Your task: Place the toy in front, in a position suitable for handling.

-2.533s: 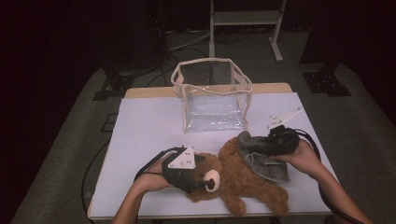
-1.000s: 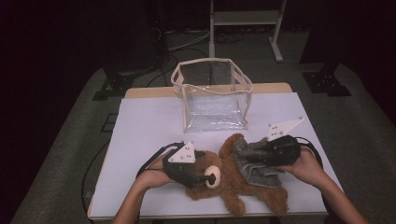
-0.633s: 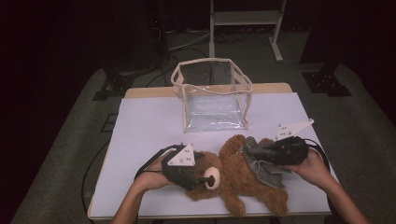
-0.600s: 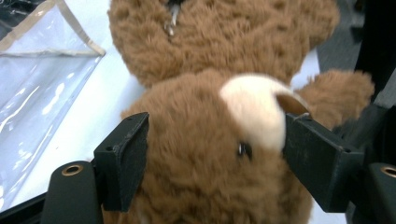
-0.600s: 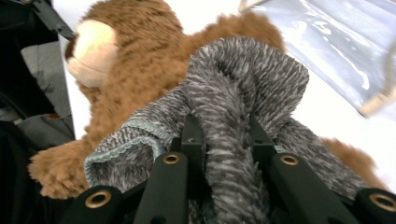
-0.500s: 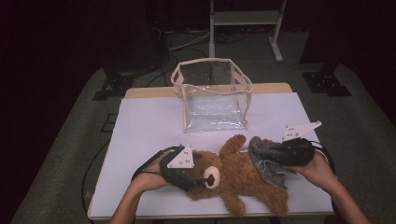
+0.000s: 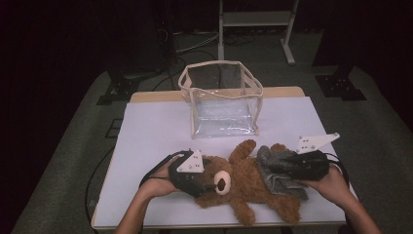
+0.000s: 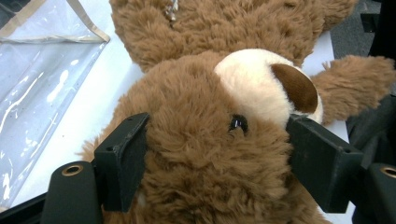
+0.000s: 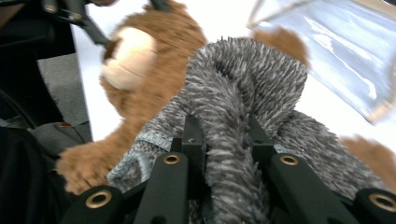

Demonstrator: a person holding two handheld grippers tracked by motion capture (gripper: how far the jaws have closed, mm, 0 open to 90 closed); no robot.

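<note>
A brown teddy bear (image 7: 243, 183) lies on its back on the white table (image 7: 156, 136), head to the left. My left gripper (image 8: 217, 158) is shut on the bear's head (image 8: 210, 140), one jaw on each side of it; in the high view this left gripper (image 7: 207, 183) sits at the bear's left end. A grey fuzzy garment (image 7: 275, 170) is bunched over the bear's lower body. My right gripper (image 9: 226, 135) is shut on a fold of that grey garment (image 9: 243, 93); from above, the right gripper (image 7: 280, 168) lies at the bear's right side.
A clear plastic bag (image 7: 221, 105) with a beige rim stands open at the middle back of the table. Cables trail from both grippers. A metal stand (image 7: 255, 19) is on the dark floor behind the table.
My right gripper has drawn the grey garment to the right along the bear, away from its head. The left gripper has held the bear's head in place.
</note>
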